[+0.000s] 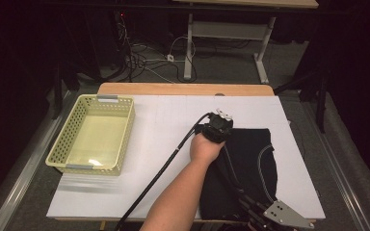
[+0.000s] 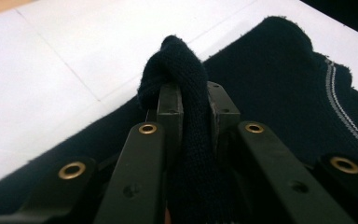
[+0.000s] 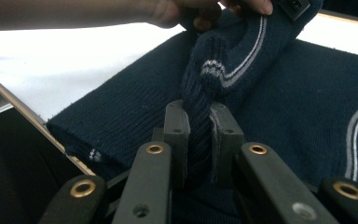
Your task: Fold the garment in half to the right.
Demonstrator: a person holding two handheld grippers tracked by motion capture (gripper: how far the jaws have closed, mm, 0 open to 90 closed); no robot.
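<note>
A dark blue knit sweater lies on the white table, on the right half, and reaches down to the near edge. It has thin pale stripes sewn on it.

The left tool sits at the far left corner of the sweater, with the person's left hand around it. In the left gripper view its two black jaws are clamped tight on a bunched fold of the sweater — the cloth pokes up past the jaw tips and curls over the left one. The rest of the sweater lies flat on the table just behind and beside the jaws.

The right tool is at the near edge of the table, at the bottom of the sweater, with its grey plate on top. In the right gripper view its jaws are also squeezed shut on a thick ribbed fold of the sweater. The fold rises from the jaws up to the left hand farther off — so both tools hold the same piece of cloth at two ends.

A pale yellow basket with holes stands on the left side of the table, well apart from the sweater.
</note>
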